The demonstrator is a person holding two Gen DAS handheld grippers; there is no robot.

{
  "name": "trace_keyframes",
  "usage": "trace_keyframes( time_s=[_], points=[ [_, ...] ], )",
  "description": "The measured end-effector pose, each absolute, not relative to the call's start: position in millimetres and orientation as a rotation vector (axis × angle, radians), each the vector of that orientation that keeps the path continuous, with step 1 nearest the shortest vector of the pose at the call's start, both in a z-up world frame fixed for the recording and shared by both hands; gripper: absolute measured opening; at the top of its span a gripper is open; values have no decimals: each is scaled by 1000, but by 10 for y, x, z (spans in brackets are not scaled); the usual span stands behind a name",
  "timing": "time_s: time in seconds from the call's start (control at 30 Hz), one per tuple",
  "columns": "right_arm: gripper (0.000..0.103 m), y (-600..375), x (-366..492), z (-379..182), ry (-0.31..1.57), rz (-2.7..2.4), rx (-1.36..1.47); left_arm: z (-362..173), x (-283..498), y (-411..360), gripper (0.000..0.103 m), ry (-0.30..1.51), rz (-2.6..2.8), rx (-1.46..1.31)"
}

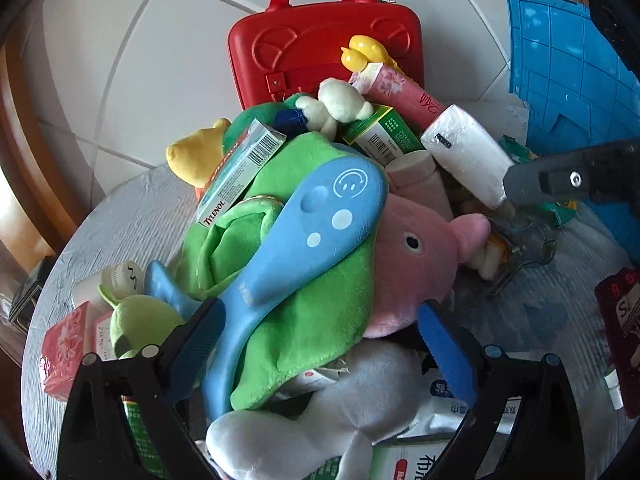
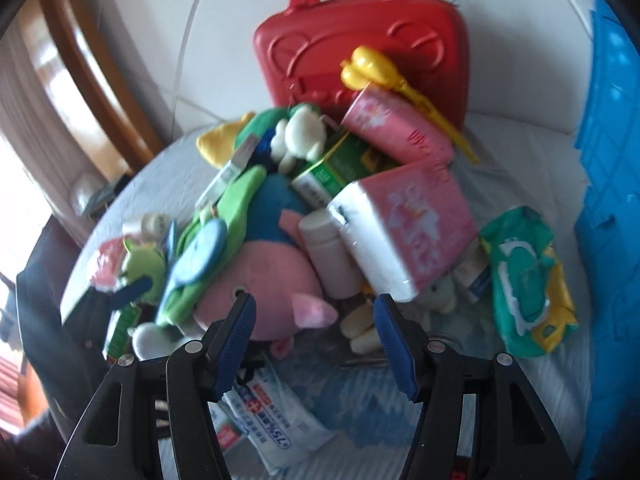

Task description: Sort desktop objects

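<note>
Main risk judged to be the heap itself: plush toys, cartons and tissue packs lay piled loosely on the round table [image 1: 120, 216], so pulling any low item could bring the upper ones sliding down or off the edge. The Tylenol box [image 1: 240, 176] rested tilted on the green plush [image 1: 304, 304], and the blue paddle-shaped toy [image 1: 296, 248] lay across that same plush; lifting the plush would likely tip both. The pink tissue pack [image 2: 404, 232] leaned on a white bottle [image 2: 332, 256] and looked ready to topple if the pink pig plush [image 2: 264, 300] under it were dragged. A second worry: both grippers worked close together at the pile, and the right one already showed at the edge of the left wrist view, so a collision seemed possible. Left gripper [image 1: 320, 344] was angled down over the near side of the heap, jaws spread wide to either side of the green plush and the white plush [image 1: 320, 420], gripping nothing. Right gripper [image 2: 316, 340] was pitched down toward the pig's snout, jaws wide and empty; that view was motion-blurred. The red case [image 1: 324, 48] stood closed behind the heap, the blue crate [image 1: 568, 76] off to the right.
</note>
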State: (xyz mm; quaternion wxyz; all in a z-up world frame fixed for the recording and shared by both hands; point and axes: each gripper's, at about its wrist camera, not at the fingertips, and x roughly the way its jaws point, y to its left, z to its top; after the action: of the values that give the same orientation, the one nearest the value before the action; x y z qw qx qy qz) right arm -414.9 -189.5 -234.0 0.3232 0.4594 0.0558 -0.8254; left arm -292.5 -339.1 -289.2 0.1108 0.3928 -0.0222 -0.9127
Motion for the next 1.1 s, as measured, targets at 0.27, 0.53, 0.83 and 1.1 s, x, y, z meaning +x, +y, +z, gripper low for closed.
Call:
trace_keyframes(
  time_s=[0.27, 0.53, 0.83, 1.1],
  points=[
    [79, -1422, -4653, -2384, -128, -2332, 1286, -2502, -3038, -3152, 95, -123, -2855, 1067],
    [89, -1535, -5244, -2443, -336, -2282, 1461, -2576, -3206, -2975, 95, -206, -2883, 1101],
    [96, -1789, -5434, -2683, -319, -2323, 1612, -2843, -2957, -3167, 95, -150, -2799, 1146],
    [80, -1790, -5355, -2607, -234, -2354, 1518, -2920, -2942, -3164, 95, -187, -2795, 1155]
  ],
)
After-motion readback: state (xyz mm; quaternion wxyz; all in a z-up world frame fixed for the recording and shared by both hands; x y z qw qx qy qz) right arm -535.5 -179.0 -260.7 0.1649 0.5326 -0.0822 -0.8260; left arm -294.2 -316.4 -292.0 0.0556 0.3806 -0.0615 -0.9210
